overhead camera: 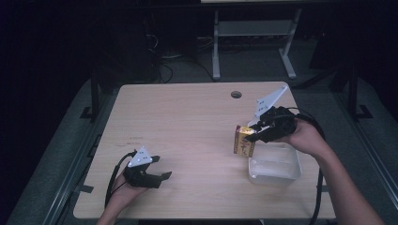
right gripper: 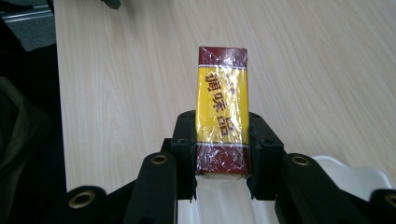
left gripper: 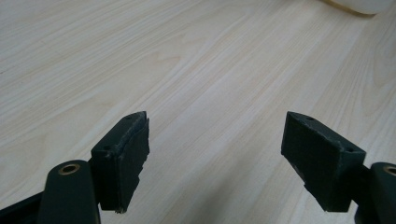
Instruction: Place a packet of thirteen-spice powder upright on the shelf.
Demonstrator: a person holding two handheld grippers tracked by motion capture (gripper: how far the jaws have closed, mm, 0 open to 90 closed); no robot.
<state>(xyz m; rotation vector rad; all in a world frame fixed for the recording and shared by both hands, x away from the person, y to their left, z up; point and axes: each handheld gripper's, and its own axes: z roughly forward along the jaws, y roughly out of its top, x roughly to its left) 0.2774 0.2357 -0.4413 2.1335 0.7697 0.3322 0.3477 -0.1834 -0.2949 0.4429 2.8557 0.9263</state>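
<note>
Dim room; dark floor and a white metal frame [overhead camera: 253, 28] beyond the far edge of the table.

Table [overhead camera: 187, 117]: pale wood grain, rectangular, with a round cable hole [overhead camera: 236, 94] near its far edge, right of centre.

Box [overhead camera: 243, 140]: small carton wrapped in clear film, yellow middle band with dark red characters, dark red bands at both ends. In the high view it sits right of the table's centre, just beside the near-left corner of the tub and held off the tabletop. In the right gripper view the box [right gripper: 222, 112] points away from the camera, its near end caught between the jaws, its far end free above bare wood.

Tub [overhead camera: 274, 165]: shallow, translucent white plastic, rectangular, on the right part of the table towards the near edge. A white corner of the tub [right gripper: 359, 179] shows below and right of the jaws in the right gripper view.

Right gripper [overhead camera: 256, 133]: in the person's right hand, closed on the box, one pad pressed to each long side; grey plate on top, cable trailing back along the forearm.

Left gripper [overhead camera: 162, 169]: in the left hand at the near-left part of the table, well apart from box and tub. Jaws stand apart with nothing between them; the left gripper view shows bare wood in the gap.
</note>
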